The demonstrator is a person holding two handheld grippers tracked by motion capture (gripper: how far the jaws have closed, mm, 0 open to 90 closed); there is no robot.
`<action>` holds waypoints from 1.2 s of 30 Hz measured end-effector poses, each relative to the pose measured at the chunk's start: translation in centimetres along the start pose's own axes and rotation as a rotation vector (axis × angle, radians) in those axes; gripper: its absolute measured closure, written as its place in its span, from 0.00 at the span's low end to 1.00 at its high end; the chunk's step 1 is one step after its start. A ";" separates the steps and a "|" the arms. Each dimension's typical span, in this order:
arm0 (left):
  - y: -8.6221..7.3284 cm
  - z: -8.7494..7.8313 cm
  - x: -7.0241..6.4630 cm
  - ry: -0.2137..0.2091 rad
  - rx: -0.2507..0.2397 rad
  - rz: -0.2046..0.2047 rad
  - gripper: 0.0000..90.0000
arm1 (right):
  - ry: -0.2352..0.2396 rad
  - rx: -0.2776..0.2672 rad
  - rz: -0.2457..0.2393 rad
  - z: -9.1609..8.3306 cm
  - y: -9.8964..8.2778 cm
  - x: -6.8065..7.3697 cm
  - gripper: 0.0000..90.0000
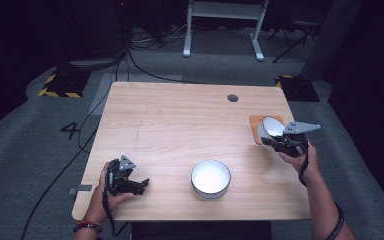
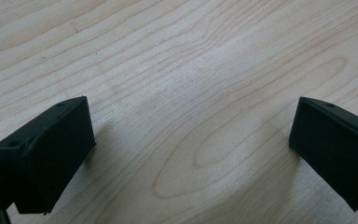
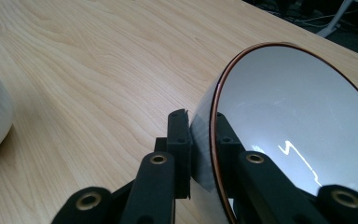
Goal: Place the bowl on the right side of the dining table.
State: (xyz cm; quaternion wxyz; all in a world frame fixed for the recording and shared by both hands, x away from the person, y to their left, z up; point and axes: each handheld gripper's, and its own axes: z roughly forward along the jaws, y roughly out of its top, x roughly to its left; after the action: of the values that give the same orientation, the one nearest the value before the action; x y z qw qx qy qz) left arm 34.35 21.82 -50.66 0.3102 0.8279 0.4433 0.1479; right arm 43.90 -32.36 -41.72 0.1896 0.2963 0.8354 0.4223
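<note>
Left gripper low near front-left table edge, jaws wide apart, nothing between, bare wood beneath. Big bowl sits front-centre. Right gripper pinches rim of small bowl, tilted on edge, over orange mat at right edge.
</note>
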 end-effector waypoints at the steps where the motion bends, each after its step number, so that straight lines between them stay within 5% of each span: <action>1: 0.0 0.0 0.0 0.000 0.000 0.000 0.00 | -0.005 0.007 0.005 0.1 0.1 -0.1 0.91; 36: 0.0 0.0 0.0 0.012 -0.003 0.003 0.00 | -0.099 0.091 0.034 2.8 1.0 -3.8 0.91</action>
State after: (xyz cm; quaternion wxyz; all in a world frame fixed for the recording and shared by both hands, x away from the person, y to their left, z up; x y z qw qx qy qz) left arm 34.36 21.83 -50.63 0.3087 0.8272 0.4436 0.1539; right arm 48.71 -32.69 -42.26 0.2100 0.3392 0.8383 0.3716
